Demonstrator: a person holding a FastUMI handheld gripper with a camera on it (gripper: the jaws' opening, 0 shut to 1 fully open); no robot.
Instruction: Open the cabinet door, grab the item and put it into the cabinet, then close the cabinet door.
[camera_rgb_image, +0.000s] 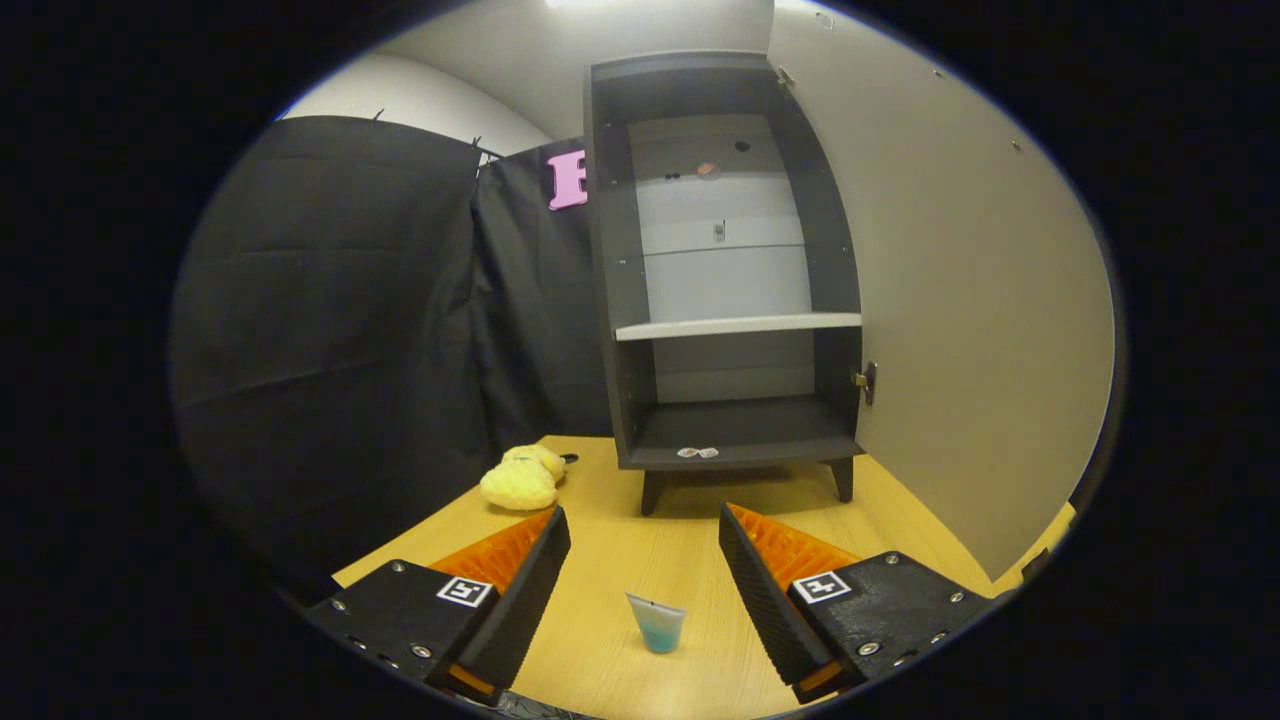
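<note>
I see the cabinet (735, 290) standing on the wooden table (640, 560), well beyond the fingers; its door (950, 330) is swung fully open to the right, hinges showing on the right edge; dark carcass, pale back panel. One light shelf (738, 325) splits it into an upper and a lower compartment; both look bare, apart from small fittings on the back panel up top and two little pale bits (697, 453) at the front lip of the bottom board; can't tell what those are. Black cloth wall (340, 320) hangs left of the cabinet. A yellow plush-looking item (522, 480) lies on the table left of the cabinet's front leg, ahead of my left finger, touching nothing else I can make out. My gripper (645, 545) is spread wide, holding nothing; fingers apart over the table. Between them, set back towards me, a small clear cup (657, 622) stands upright with bluish contents low in it; not touched by either finger; outside the cabinet.
</note>
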